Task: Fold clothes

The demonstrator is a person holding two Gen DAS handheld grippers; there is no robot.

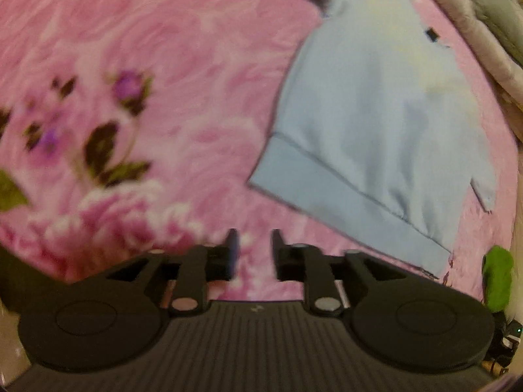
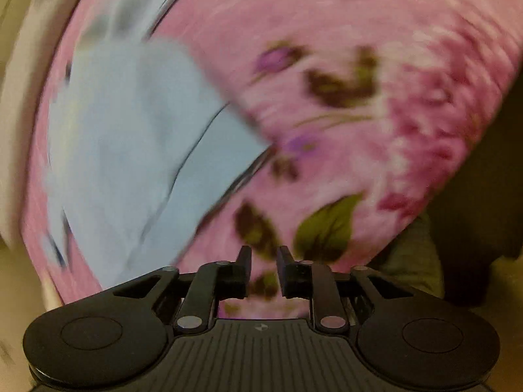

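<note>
Light-blue garment [image 1: 376, 124] lies flat on the pink floral bedspread [image 1: 163, 49], top cut off; right view heavily smeared. Left hand-held gripper [image 1: 254, 241] and right hand-held gripper [image 2: 264, 256] both narrowly parted, holding nothing.

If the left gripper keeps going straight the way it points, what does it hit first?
Probably the pink floral bedspread. The left gripper stands open and empty over bare spread, and the folded light blue garment lies off to its right.
</note>
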